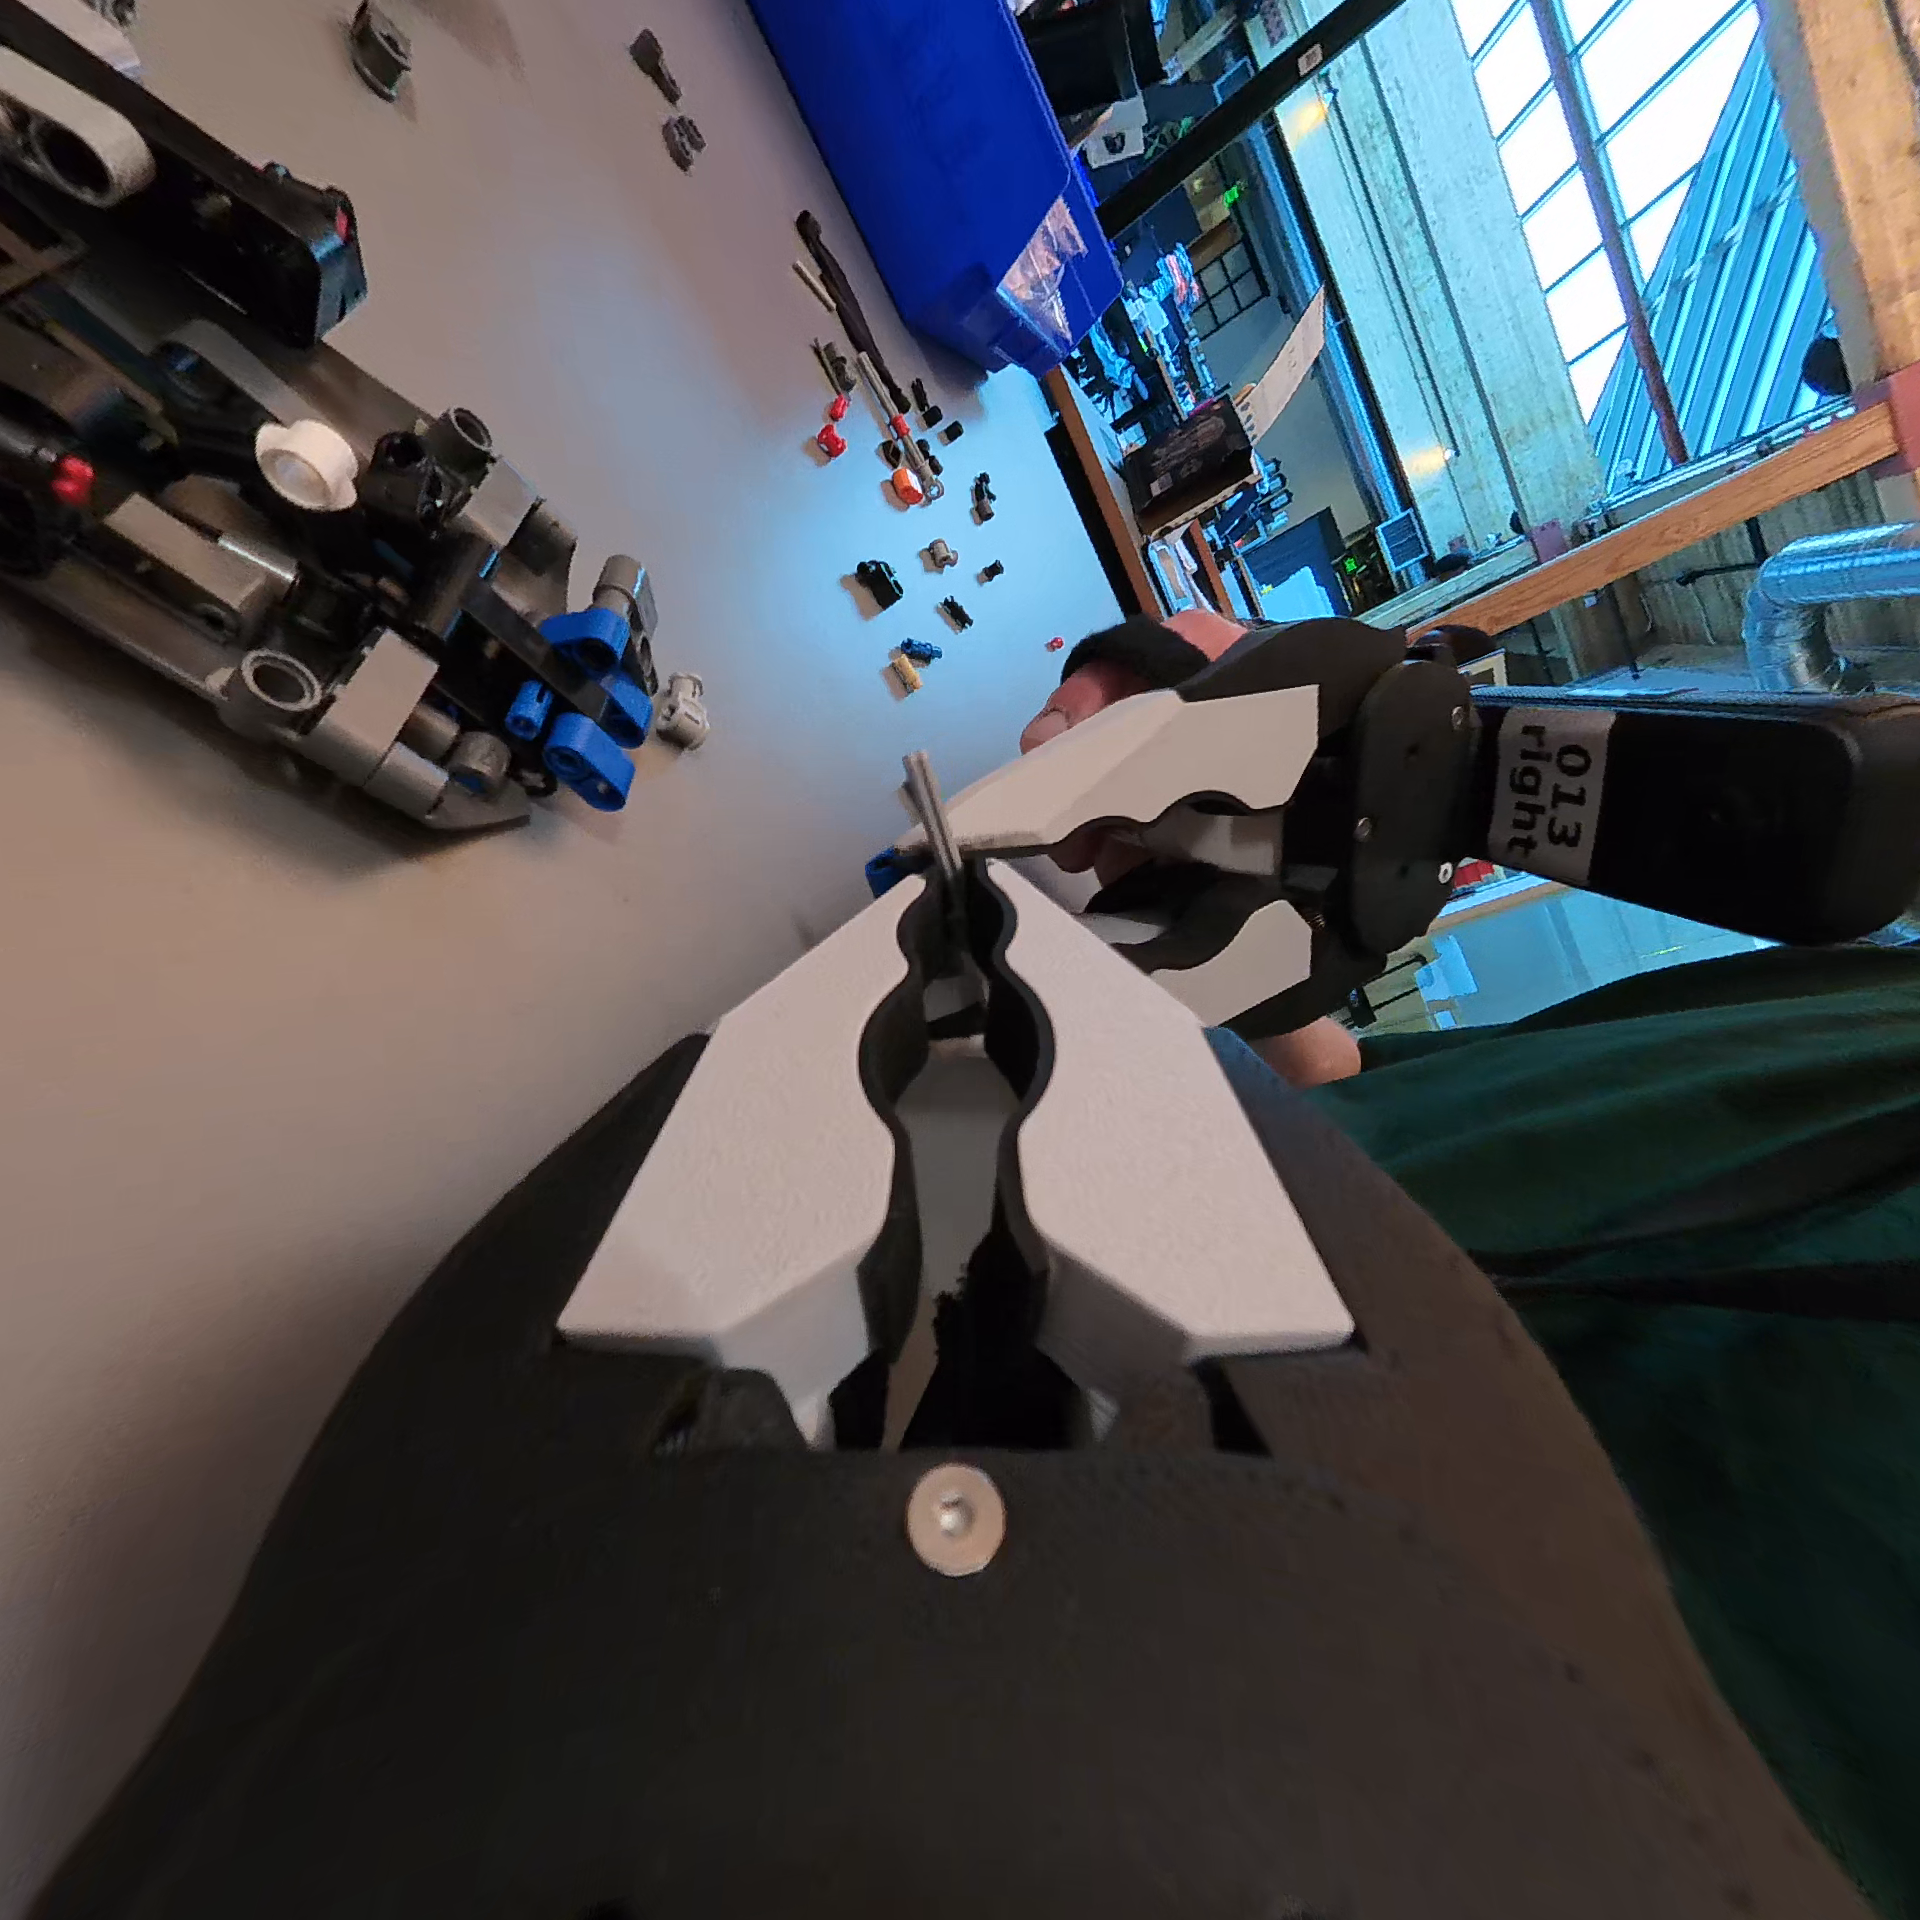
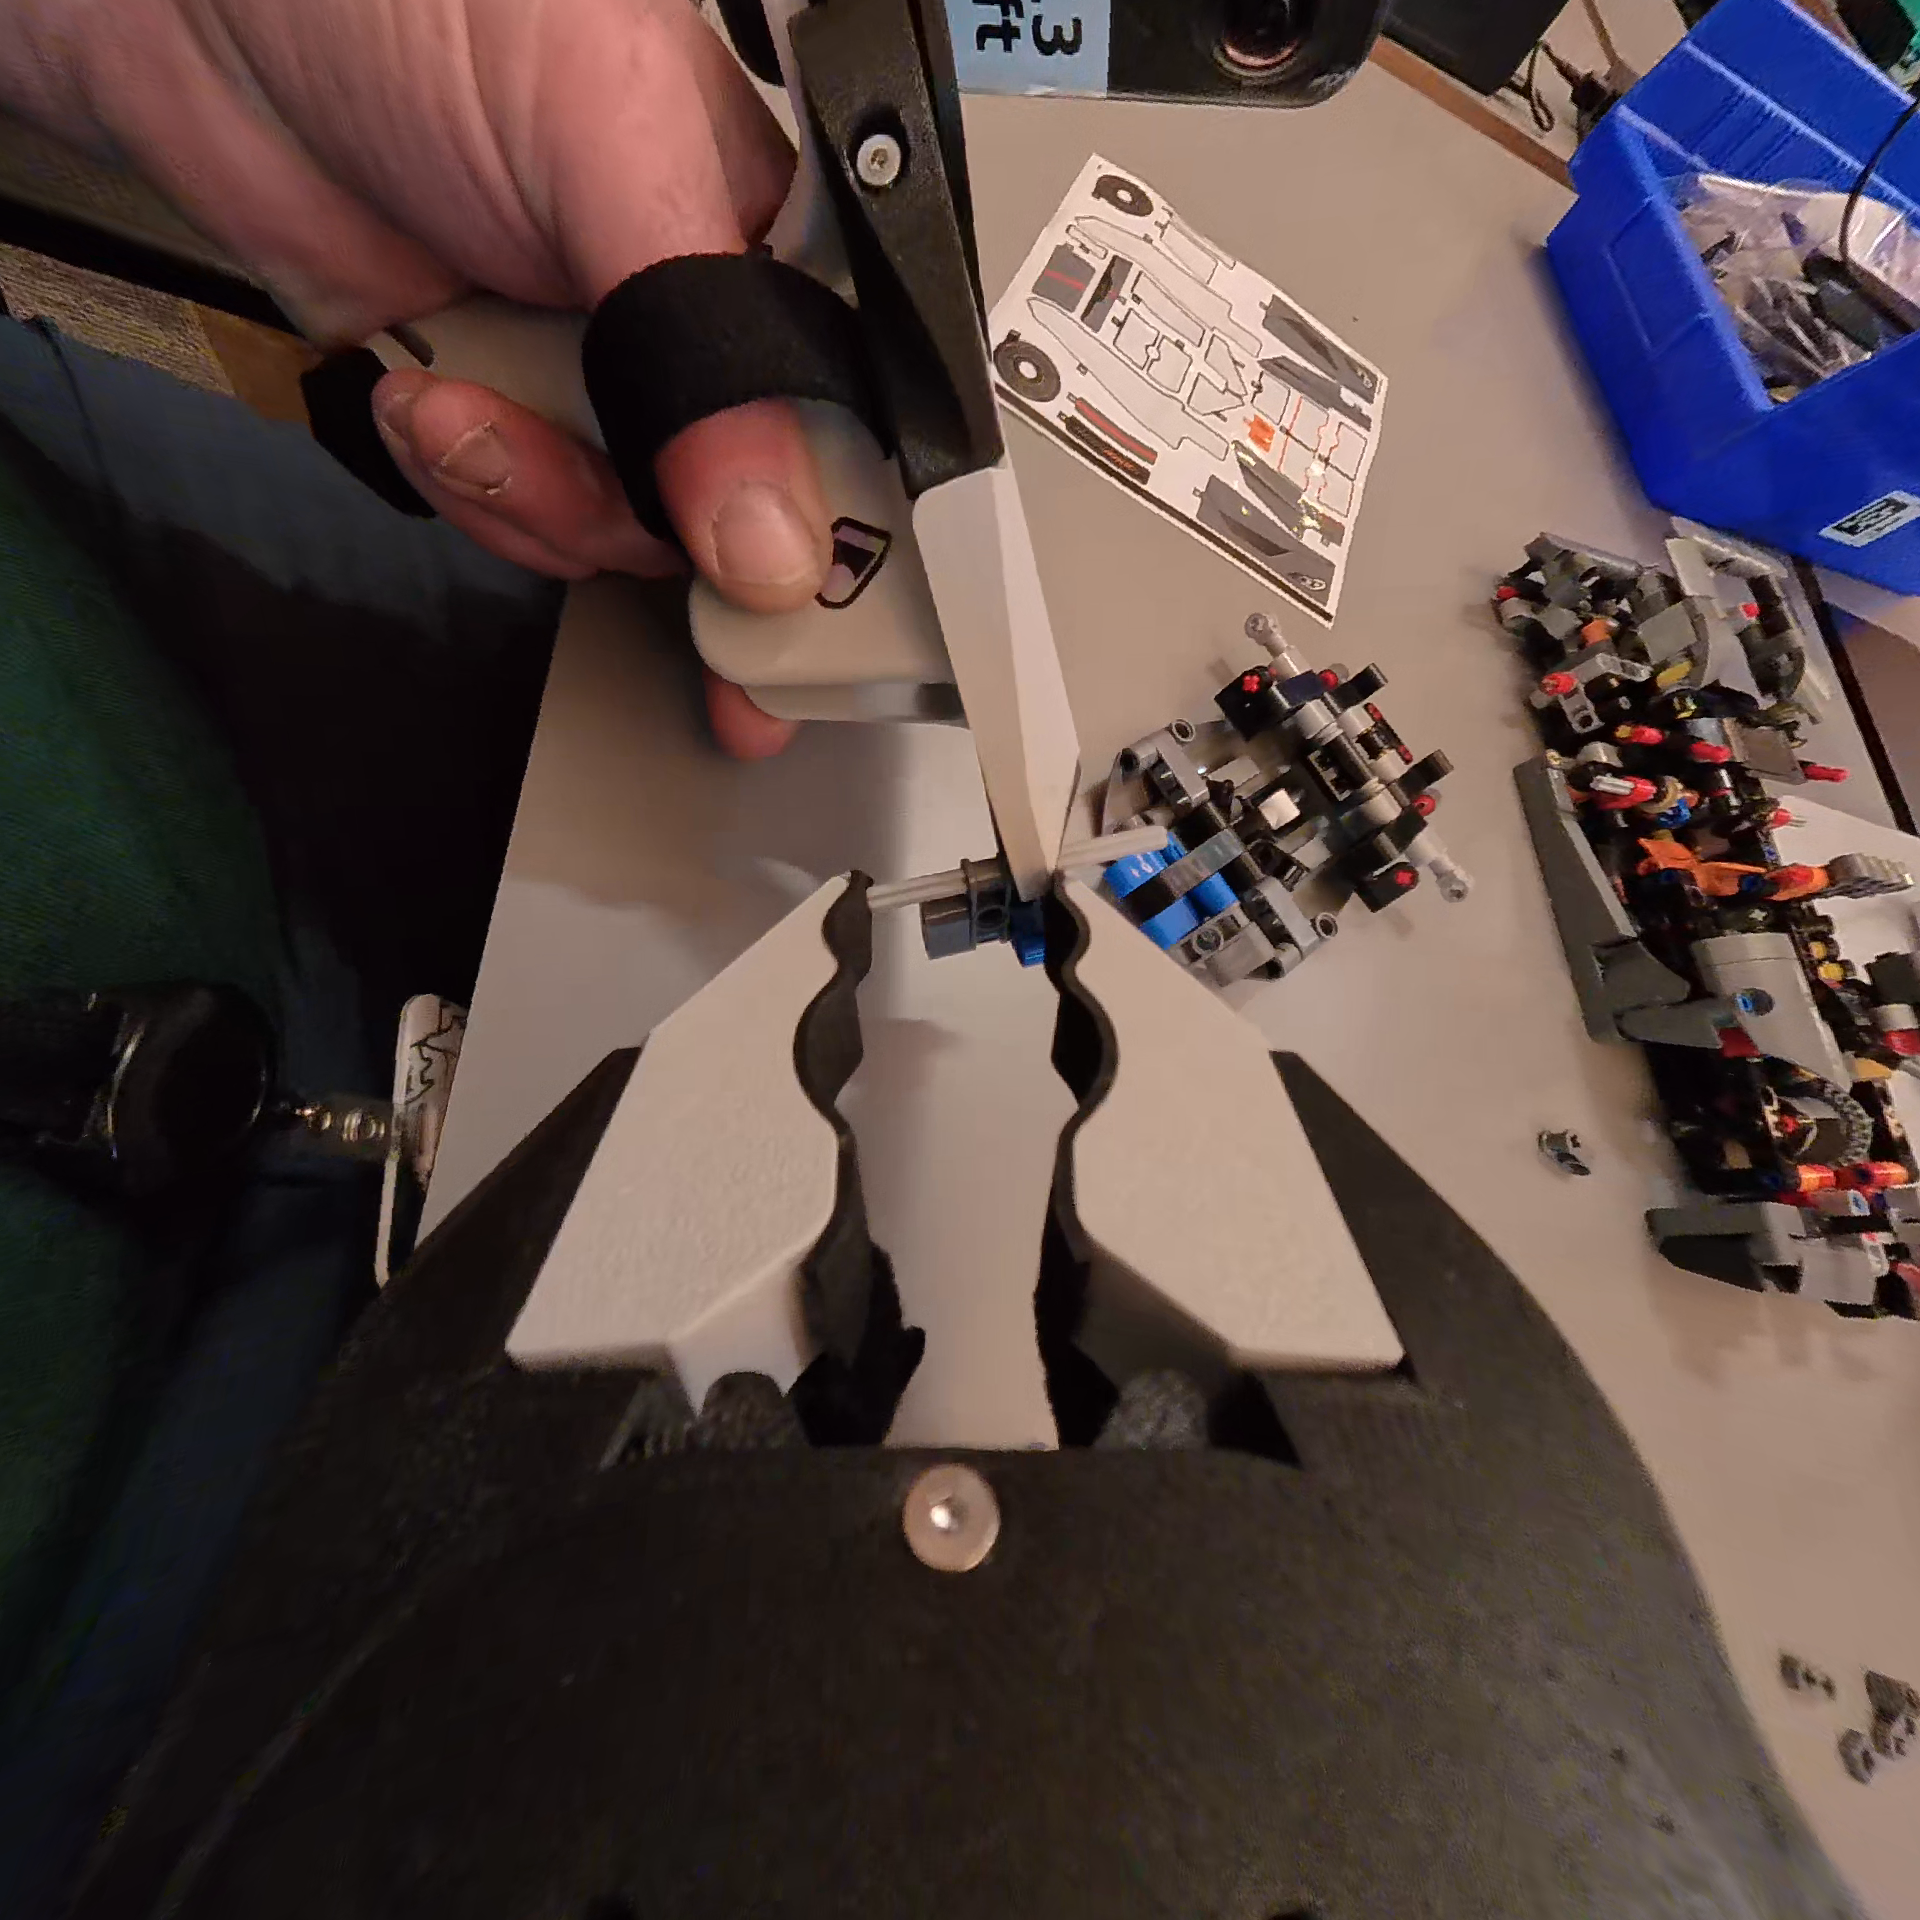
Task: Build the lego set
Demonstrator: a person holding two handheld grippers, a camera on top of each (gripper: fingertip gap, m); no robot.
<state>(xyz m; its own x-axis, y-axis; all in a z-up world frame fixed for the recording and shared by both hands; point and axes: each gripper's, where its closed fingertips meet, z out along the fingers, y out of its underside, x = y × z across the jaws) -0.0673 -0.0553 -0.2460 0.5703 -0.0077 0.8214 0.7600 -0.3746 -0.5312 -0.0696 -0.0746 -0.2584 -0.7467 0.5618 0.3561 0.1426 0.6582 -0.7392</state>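
Left gripper (image 1: 951,883): matte grey fingers with wavy black pads, pressed together on one thin pale grey axle (image 1: 928,805). Right gripper (image 2: 961,899): jaws spread around a small dark grey and blue connector piece (image 2: 971,914) threaded on that axle. Beyond, mid-table (image 2: 1351,1195): two studded assemblies (image 2: 1288,810), one sticker sheet (image 2: 1184,384). Far edge: one blue plastic bin (image 2: 1756,281).

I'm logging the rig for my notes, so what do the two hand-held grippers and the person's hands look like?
Both the left hand-held gripper and the right hand-held gripper have black bodies and pale grey wedge fingers with wavy black pads. Each handle bears a label. Black straps loop the fingers; clothing is dark green.
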